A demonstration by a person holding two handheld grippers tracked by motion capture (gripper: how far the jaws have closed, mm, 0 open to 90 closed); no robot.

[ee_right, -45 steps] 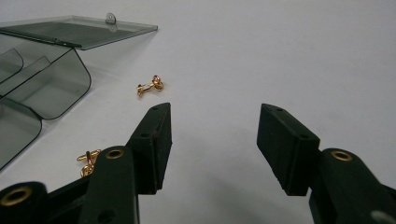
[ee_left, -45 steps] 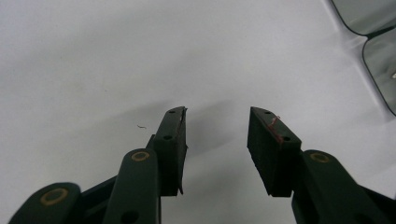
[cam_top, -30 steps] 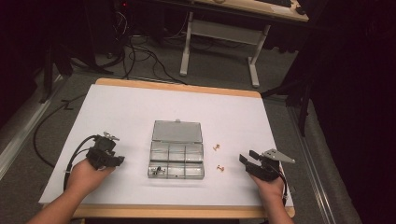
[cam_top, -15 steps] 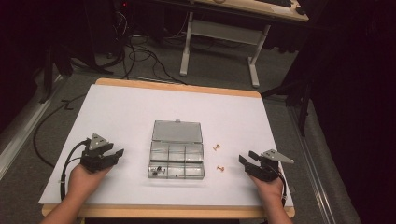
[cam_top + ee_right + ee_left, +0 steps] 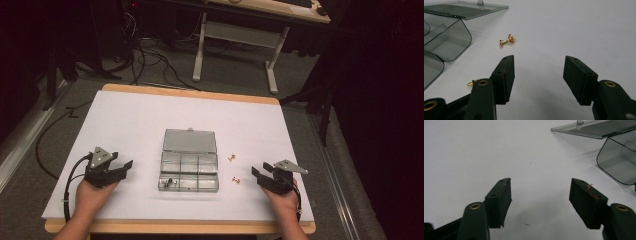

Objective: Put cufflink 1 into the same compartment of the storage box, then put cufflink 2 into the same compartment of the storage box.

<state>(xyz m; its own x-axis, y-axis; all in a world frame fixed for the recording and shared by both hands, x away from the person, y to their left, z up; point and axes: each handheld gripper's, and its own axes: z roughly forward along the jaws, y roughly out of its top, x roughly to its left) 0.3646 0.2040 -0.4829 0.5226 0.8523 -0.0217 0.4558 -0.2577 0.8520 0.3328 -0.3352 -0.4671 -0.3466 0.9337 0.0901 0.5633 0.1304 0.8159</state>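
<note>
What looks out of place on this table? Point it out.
Two small gold fasteners lie loose on the white table, just right of the open clear compartment box, near the right gripper. Nothing looks damaged.

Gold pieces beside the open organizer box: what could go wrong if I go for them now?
1. The two gold pieces are tiny and lie flat on the table; the open right gripper may nudge one away rather than pinch it.
2. The nearer piece sits partly behind the right gripper's jaw, so aiming is hard.
3. The compartment box is light; a bump could spill its small dark parts.
</note>
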